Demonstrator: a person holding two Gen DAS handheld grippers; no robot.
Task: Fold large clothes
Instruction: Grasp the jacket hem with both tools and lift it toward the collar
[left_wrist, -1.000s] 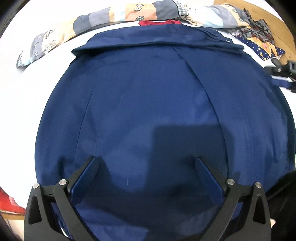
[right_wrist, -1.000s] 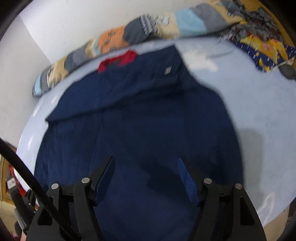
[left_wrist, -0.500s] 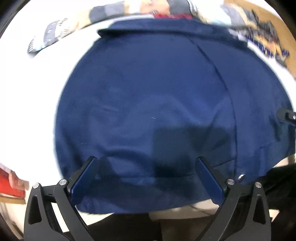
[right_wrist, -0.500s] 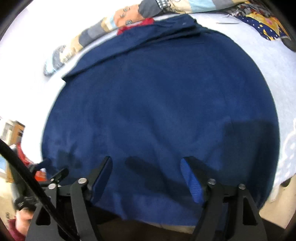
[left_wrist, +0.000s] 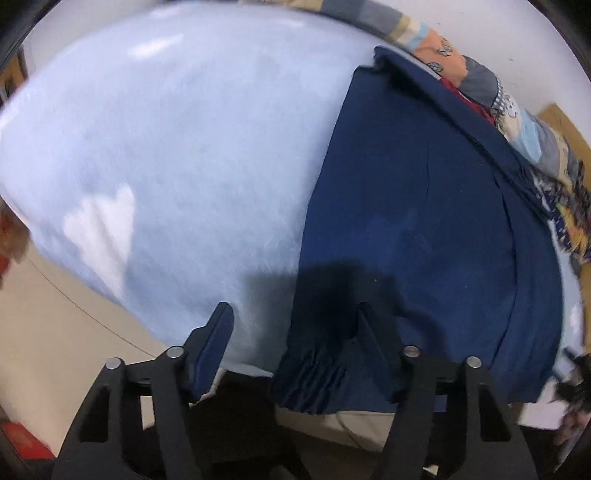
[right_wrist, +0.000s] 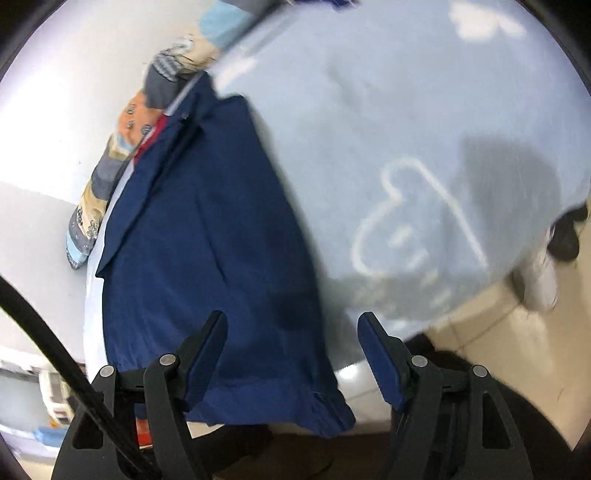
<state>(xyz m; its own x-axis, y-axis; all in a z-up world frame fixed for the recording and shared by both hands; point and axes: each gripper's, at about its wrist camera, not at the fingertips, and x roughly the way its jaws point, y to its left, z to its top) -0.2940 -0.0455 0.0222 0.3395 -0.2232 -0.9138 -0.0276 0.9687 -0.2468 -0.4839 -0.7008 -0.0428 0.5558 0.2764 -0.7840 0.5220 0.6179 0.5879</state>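
1. A bed with a pale blue sheet (left_wrist: 192, 155) fills most of both views; white cloud or heart shapes are printed on it.
2. A navy garment (left_wrist: 424, 221) lies flat on the bed, its hem hanging over the near edge and its collar end by the far wall.
3. A patchwork quilt (left_wrist: 532, 129) is bunched along the far edge of the bed, touching the garment's collar, where a strip of red lining shows.
4. The wall beyond is plain white; cream floor (right_wrist: 509, 354) shows beyond the bed's edge, and everything is somewhat blurred.
5. The left tongs (left_wrist: 295, 332) are closing over the garment's left hem corner, with bunched cloth between the fingers; the pads do not yet press on it.
6. The right tongs (right_wrist: 291, 332) stand wide above the right hem corner, gripping nothing.
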